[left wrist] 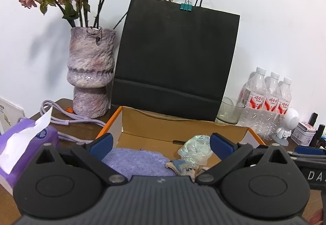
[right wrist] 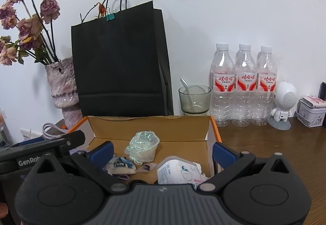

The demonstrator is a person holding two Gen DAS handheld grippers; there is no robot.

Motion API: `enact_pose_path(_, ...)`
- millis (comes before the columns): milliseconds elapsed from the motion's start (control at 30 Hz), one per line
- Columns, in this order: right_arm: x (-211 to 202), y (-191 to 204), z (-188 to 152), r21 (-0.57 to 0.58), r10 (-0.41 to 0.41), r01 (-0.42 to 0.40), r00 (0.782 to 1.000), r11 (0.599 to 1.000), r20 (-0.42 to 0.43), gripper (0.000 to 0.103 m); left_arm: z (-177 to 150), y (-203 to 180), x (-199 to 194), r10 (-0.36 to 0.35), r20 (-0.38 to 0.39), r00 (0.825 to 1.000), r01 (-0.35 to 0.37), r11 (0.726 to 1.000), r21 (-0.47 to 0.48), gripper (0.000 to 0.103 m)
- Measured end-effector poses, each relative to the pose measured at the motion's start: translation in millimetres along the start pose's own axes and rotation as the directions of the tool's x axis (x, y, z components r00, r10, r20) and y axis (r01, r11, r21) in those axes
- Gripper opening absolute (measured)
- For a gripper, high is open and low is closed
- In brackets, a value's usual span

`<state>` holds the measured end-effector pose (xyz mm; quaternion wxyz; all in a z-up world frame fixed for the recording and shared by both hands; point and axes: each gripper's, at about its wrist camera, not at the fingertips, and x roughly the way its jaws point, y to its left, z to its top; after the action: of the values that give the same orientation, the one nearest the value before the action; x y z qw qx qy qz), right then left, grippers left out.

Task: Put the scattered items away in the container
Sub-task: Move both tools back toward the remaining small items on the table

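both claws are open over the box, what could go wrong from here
1. The left claw and right claw hang side by side over the cardboard box, so they might collide.
2. A wide swing could topple the glass or water bottles just behind it.

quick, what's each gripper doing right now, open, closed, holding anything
Left gripper: jaws wide open, holding nothing.
Right gripper: jaws wide open, holding nothing.
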<state>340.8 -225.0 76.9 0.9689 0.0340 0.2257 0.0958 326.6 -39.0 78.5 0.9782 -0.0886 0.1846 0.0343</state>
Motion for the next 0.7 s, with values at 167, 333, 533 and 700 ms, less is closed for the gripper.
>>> enact_pose_path(167, -17, 1, 2, -0.011, 0.011, -0.011, 1.000, 1.000, 0.009, 0.103, -3, 7, -20, -0.012, -0.004, 1.000, 0.012, 1.000, 0.002, 0.103)
enact_pose_path(333, -43, 5, -5, -0.052, -0.003, 0.004, 1.000, 0.999, 0.021, 0.103, -10, 19, -44, 0.001, -0.008, 1.000, -0.001, 1.000, 0.011, 0.103)
enact_pose_path(533, -68, 2, -23, -0.054, -0.004, 0.004, 1.000, 0.999, 0.002, 0.103, -27, 27, -65, 0.007, -0.044, 0.999, -0.006, 1.000, 0.018, 0.103)
enact_pose_path(700, -80, 0, -40, -0.047, -0.015, 0.014, 0.999, 0.999, -0.031, 0.103, -37, 32, -81, 0.003, -0.059, 0.998, -0.001, 1.000, 0.028, 0.103)
